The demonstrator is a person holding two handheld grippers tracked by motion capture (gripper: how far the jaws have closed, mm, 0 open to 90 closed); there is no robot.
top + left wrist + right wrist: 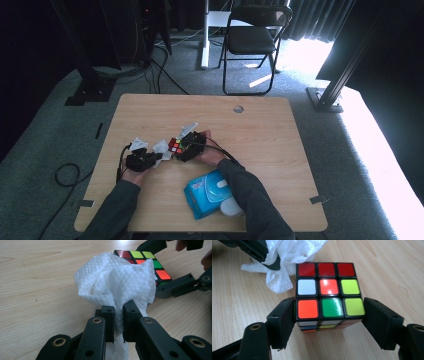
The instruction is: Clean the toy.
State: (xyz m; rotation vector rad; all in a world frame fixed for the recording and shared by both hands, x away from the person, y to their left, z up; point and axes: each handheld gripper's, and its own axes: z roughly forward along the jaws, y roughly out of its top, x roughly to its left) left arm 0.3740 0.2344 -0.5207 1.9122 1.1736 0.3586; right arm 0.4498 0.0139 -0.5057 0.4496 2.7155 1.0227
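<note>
The left gripper (118, 311) is being held with its jaws clamped on a crumpled white paper towel (115, 280), which is bunching up above them in the middle of the left gripper view. In the right gripper view, the right gripper (329, 315) is being held with its jaws set either side of a puzzle cube (328, 293); the left jaw is touching the cube's side, while a narrow gap is being left at the right jaw. The cube is resting on the wooden tabletop (387, 270), with the towel just beside it at the upper left. In the high view, a blue wipes packet (207, 192) is lying near the lower centre of the frame.
</note>
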